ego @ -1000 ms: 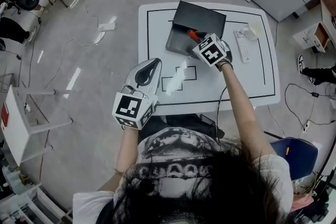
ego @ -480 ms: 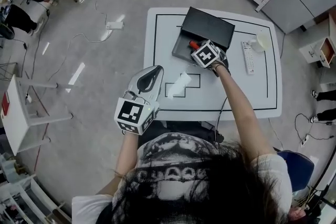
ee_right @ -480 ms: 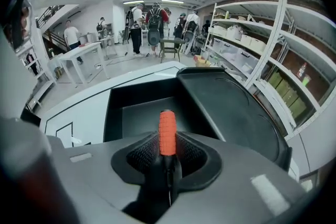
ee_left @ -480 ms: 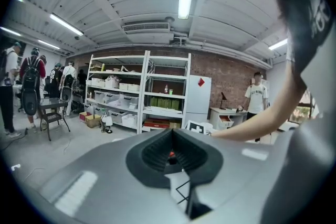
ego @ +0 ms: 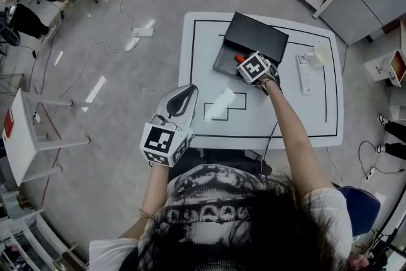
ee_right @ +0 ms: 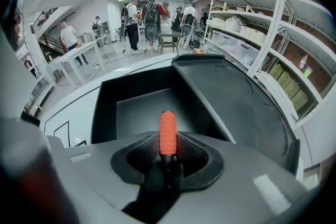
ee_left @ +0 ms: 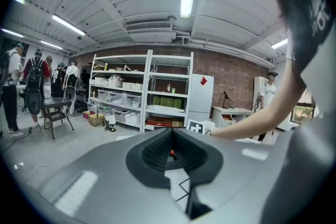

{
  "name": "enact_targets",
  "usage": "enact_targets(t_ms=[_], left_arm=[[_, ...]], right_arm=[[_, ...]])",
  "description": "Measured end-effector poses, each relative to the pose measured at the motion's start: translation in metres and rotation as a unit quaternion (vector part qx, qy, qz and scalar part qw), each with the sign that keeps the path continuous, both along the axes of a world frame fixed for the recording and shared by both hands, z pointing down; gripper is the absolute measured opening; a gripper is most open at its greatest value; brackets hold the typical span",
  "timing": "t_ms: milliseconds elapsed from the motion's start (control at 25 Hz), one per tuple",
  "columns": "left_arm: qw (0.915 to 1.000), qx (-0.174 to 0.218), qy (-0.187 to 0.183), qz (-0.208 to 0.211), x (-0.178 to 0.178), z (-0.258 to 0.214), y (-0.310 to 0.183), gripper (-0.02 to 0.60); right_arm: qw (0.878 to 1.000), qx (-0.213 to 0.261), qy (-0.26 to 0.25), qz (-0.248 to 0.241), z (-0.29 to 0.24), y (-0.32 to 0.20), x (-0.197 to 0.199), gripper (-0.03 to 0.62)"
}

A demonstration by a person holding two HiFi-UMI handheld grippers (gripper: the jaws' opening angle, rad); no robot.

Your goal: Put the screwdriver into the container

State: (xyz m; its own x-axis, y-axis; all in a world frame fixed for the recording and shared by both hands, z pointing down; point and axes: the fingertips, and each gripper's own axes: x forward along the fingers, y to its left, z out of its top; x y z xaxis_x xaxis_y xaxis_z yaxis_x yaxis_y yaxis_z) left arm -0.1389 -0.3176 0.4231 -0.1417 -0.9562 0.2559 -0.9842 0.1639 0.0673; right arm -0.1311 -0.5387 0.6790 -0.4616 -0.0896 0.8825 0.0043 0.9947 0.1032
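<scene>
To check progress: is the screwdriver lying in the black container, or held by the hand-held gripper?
Held: the right hand-held gripper clamps the screwdriver, orange handle pointing toward the open container.

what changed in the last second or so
The right claw, still shut on the screwdriver, edged slightly further over the open box. Nothing was taken or let go. The left claw stayed shut and empty at the table's near edge.

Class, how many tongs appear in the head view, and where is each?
2. Left tongs hang over the table's left edge; right tongs grip the screwdriver over the open container.
</scene>
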Motion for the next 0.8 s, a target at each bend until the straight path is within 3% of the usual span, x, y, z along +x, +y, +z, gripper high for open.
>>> enact_targets(t_ms=[280, 600, 800], left_arm=[[1.0, 0.003, 0.002, -0.001, -0.015, -0.004, 0.024, 0.0], [0.9998, 0.005, 0.006, 0.019, -0.021, -0.005, 0.04, 0.0], [0.999, 0.008, 0.01, 0.043, -0.022, -0.006, 0.05, 0.0]], right_arm=[[1.0, 0.005, 0.012, 0.0, -0.005, 0.02, 0.004, 0.155], [0.997, 0.029, -0.066, 0.034, -0.051, 0.034, 0.006, 0.15], [0.987, 0.027, -0.139, 0.077, -0.104, 0.06, 0.016, 0.137]])
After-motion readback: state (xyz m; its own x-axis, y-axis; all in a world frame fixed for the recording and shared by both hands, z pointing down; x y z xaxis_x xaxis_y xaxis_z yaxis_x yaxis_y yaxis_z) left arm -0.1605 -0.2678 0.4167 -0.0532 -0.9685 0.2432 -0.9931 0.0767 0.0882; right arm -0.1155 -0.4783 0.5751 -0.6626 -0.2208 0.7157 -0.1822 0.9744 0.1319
